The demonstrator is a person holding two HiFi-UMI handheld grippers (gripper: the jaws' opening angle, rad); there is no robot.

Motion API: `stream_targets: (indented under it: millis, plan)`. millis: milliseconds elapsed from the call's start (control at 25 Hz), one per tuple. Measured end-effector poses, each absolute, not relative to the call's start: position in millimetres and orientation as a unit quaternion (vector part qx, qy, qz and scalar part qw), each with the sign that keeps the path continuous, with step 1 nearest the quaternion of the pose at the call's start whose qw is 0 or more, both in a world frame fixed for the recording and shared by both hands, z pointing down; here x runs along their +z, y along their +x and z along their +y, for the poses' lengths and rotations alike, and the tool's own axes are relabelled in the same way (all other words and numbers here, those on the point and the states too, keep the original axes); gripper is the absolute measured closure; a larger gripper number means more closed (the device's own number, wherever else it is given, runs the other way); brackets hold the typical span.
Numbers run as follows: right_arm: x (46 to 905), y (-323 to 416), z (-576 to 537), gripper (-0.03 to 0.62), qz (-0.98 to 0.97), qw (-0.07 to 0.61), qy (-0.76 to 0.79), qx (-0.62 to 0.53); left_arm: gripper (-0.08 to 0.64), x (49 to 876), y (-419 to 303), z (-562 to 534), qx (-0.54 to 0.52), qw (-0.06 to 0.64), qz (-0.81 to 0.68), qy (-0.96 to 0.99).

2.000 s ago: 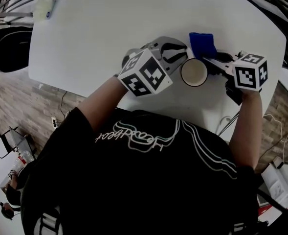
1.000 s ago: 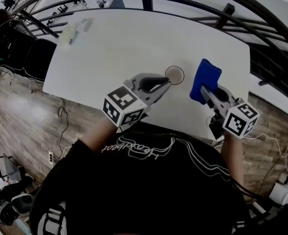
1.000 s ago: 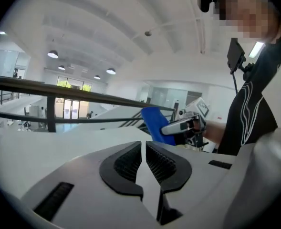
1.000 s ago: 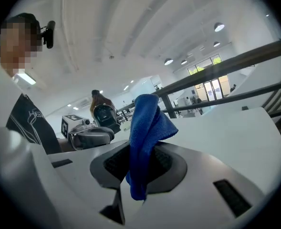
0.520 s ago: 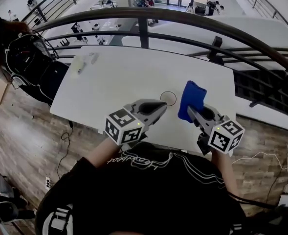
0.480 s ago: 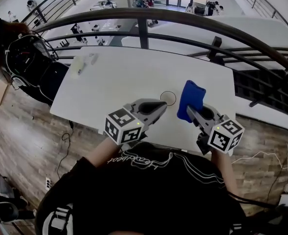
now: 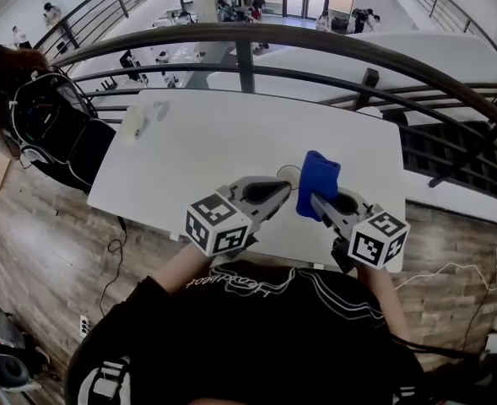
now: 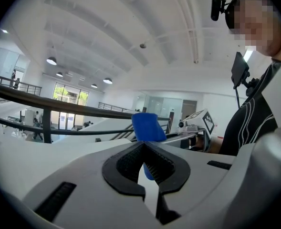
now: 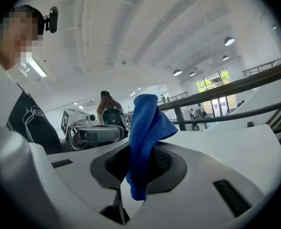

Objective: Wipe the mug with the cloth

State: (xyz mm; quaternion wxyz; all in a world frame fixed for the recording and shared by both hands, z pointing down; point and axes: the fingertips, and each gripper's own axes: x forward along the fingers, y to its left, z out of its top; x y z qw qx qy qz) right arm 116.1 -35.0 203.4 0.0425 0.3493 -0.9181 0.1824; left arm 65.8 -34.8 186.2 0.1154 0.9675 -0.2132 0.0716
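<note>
The white mug [image 7: 287, 173] stands on the white table [image 7: 206, 133], seen from above as a small ring just past my left gripper's tips. My left gripper [image 7: 286, 189] hovers above the table, shut, with nothing between its jaws. In the left gripper view [image 8: 143, 147] the jaws meet and only the blue cloth [image 8: 147, 127] shows beyond them. My right gripper [image 7: 316, 199] is shut on the blue cloth [image 7: 318, 182], which sticks up from the jaws beside the mug. The right gripper view [image 9: 140, 149] shows the cloth [image 9: 147, 125] pinched and the left gripper [image 9: 97, 133] beyond. Neither gripper view shows the mug.
A dark metal railing [image 7: 248, 36] runs along the table's far side. A pale small object [image 7: 138, 121] lies at the table's far left corner. Black chairs and bags [image 7: 50, 112] stand to the left. Wooden floor lies below the table's near edge.
Both grippers have lifted away from the mug, which now stands alone on the table. The right gripper with the cloth has drifted left, closer to the left gripper. The camera looks further ahead.
</note>
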Motion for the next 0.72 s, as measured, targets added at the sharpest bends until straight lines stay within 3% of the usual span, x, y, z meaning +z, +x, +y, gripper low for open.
stream_targets:
  millis: [720]
  plan:
    - [205.0, 117.5, -56.4, 0.528, -0.911, 0.020, 0.362, 0.198, 0.552, 184.0, 59.4, -63.5, 0.074, 0.099, -0.201, 0.972]
